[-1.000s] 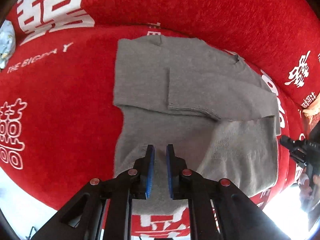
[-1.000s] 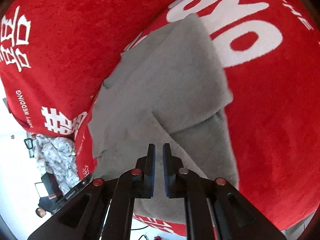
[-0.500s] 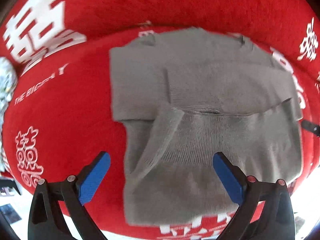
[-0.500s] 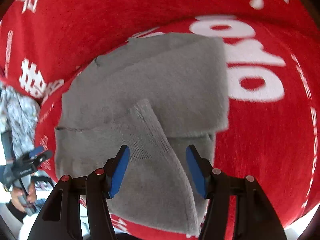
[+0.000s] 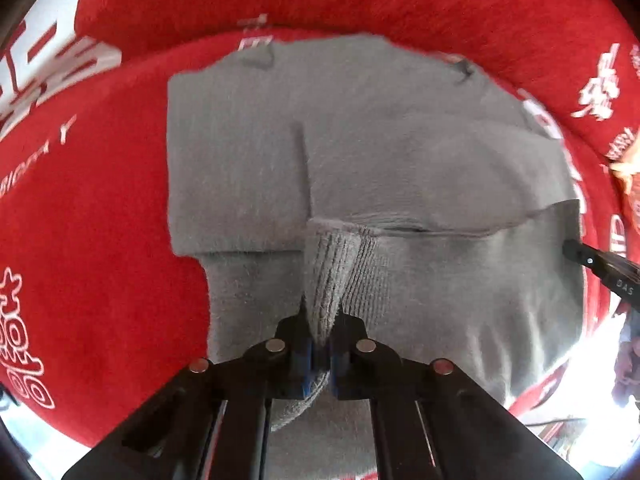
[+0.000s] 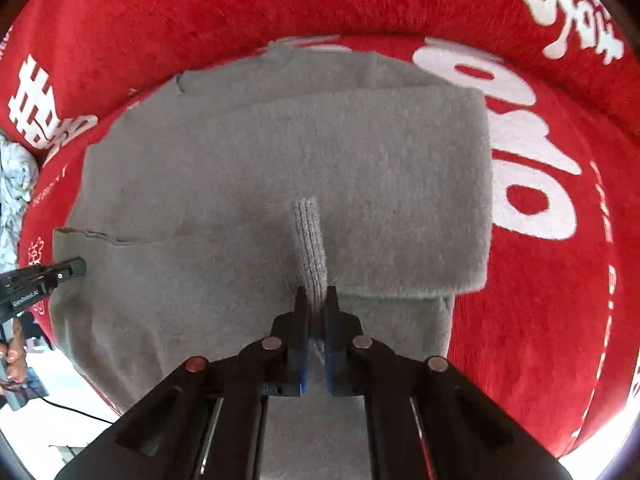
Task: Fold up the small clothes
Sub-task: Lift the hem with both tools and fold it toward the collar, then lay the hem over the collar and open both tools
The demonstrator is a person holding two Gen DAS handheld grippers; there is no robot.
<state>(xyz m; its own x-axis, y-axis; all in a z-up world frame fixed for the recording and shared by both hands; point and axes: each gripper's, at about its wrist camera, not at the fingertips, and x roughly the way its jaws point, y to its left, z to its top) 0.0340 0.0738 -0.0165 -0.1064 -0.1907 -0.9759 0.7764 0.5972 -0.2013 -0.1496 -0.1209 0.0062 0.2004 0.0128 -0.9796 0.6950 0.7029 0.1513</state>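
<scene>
Sweater (image 5: 380, 152) hem is pinched tight in both your left gripper (image 5: 319, 350) and right gripper (image 6: 316, 320); lift both evenly, folding toward the collar

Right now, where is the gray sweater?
The sweater lies partly folded on the red cover, filling the middle of both wrist views. Each tool, left and right, pinches its near ribbed edge.

The sweater (image 5: 400, 152) lay flat on the blanket (image 5: 100, 240); its sleeves were folded across its body.
</scene>
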